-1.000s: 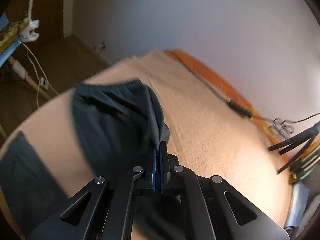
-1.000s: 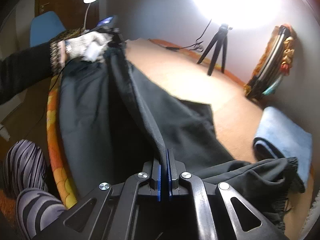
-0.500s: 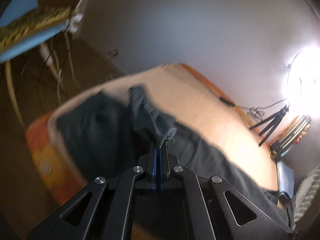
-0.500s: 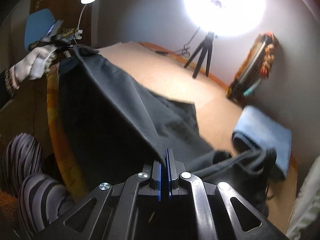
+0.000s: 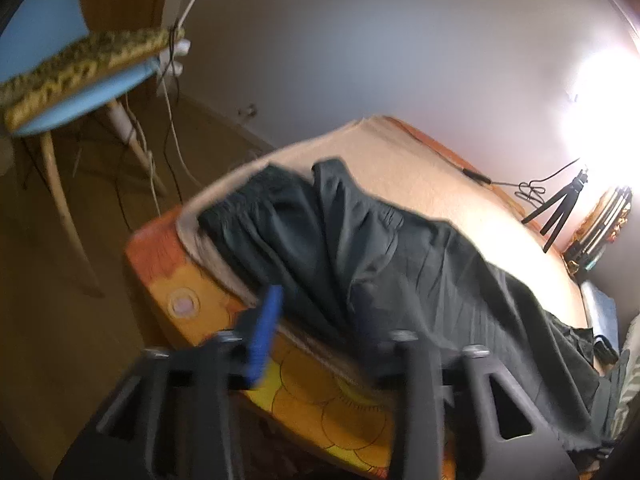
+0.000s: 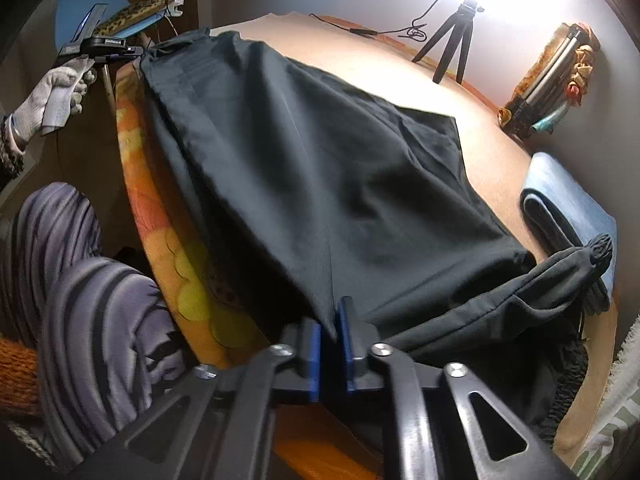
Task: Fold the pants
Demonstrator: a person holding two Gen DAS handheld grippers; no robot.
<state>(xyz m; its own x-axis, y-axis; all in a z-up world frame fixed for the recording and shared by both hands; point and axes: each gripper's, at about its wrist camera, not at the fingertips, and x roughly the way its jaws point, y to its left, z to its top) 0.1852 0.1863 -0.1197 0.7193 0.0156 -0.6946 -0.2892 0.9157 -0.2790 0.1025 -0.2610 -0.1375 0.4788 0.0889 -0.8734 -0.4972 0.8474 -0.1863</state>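
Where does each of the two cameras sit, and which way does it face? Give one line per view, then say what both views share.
Left wrist: on the left gripper, jaws opening with nothing between them, aimed down along the bed toward the lamp; only its fingers show.
Right wrist: on the right gripper, jaws opening around a fold of the pants, facing up the bed; striped legs and the gloved left hand show.
Shared: pants, bed, tripod, blue chair.

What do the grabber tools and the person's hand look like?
Each tool is black, with silver screws and flat blue pads: the right tool, the left tool. The left hand wears a grey-white knitted glove above a dark sleeve cuff.
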